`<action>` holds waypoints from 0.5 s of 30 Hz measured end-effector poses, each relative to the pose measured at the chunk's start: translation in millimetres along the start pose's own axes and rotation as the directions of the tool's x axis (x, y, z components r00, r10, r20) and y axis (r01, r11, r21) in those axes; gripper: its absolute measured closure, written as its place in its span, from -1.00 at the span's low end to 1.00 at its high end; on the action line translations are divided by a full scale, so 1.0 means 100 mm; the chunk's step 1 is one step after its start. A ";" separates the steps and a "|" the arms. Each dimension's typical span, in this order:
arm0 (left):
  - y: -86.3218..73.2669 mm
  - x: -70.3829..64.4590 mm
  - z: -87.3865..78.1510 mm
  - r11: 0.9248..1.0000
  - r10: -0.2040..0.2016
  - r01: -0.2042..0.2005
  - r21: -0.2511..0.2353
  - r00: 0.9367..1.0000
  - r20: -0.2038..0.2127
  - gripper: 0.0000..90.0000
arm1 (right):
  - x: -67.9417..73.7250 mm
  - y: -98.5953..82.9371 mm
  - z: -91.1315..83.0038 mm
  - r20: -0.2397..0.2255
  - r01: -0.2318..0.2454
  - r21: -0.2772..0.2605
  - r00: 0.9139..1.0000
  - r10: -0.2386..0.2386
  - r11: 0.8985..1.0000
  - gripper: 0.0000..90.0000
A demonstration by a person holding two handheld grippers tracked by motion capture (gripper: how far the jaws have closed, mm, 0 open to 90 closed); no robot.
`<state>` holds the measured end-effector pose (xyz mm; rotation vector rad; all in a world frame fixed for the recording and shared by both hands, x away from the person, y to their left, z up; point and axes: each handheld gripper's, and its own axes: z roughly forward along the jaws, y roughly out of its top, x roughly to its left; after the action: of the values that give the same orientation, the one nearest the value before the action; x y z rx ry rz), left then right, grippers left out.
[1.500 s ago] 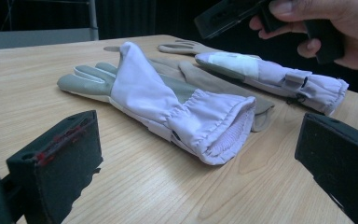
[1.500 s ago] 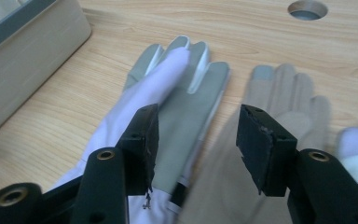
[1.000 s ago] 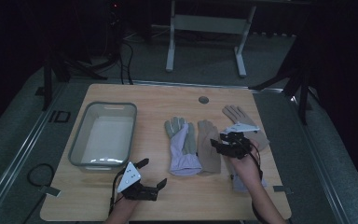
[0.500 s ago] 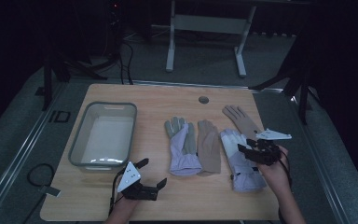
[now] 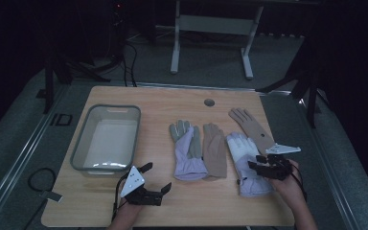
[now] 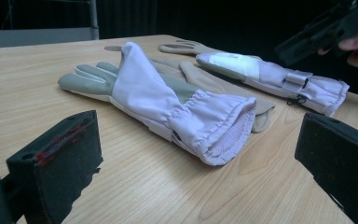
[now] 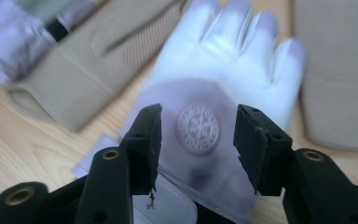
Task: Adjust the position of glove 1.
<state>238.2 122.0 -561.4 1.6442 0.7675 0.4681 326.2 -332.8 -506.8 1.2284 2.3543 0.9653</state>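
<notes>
The right gripper [image 5: 263, 165] hangs just over the white-and-lilac glove [image 5: 249, 163] that lies near the bench's right edge, cuff toward the person's edge and fingers pointing at the far edge. In the right gripper view the jaws stand wide with nothing between them, and the glove's round emblem [image 7: 197, 124] sits squarely in the gap. So the glove lies straight below and ahead of those jaws, its long axis running away from the person, and the jaws straddle it across its width. To my eye a short drop would put them on the back of the glove, just beyond the cuff.

The left gripper [image 5: 146, 189] rests low near the bench's [image 5: 139, 96] near edge, in front of the clear bin [image 5: 106, 138], its jaws also spread wide and empty. It faces the cuff of the lilac-and-grey glove [image 6: 168, 100], which lies apart from it, so the right hand is plainly the nearer one to work.

Between the two lilac gloves lies a tan glove [image 5: 215, 151], partly under the left one; another tan glove [image 5: 251, 127] angles toward the far right corner. The right gripper view is blurred, so I cannot tell whether the jaws already touch the fabric. The gripper also hides part of the glove's cuff from above.
</notes>
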 end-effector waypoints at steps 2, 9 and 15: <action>0.00 0.00 0.00 1.000 0.001 -0.001 0.000 1.000 0.000 -0.99 | -0.01 -0.02 0.09 0.001 0.007 0.028 1.000 -0.007 1.000 0.09; 0.00 -0.01 0.00 1.000 0.007 -0.007 0.002 1.000 -0.001 -0.99 | -0.07 -0.11 0.27 -0.046 0.000 0.051 0.999 0.002 0.999 0.35; 0.00 -0.01 0.00 1.000 0.004 -0.004 0.001 1.000 -0.002 -0.99 | -0.01 -0.16 0.24 -0.022 -0.034 0.010 0.999 0.034 0.999 0.61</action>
<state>237.9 121.6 -561.3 1.6467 0.7657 0.4721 330.4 -329.8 -534.8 1.2718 2.3646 0.9847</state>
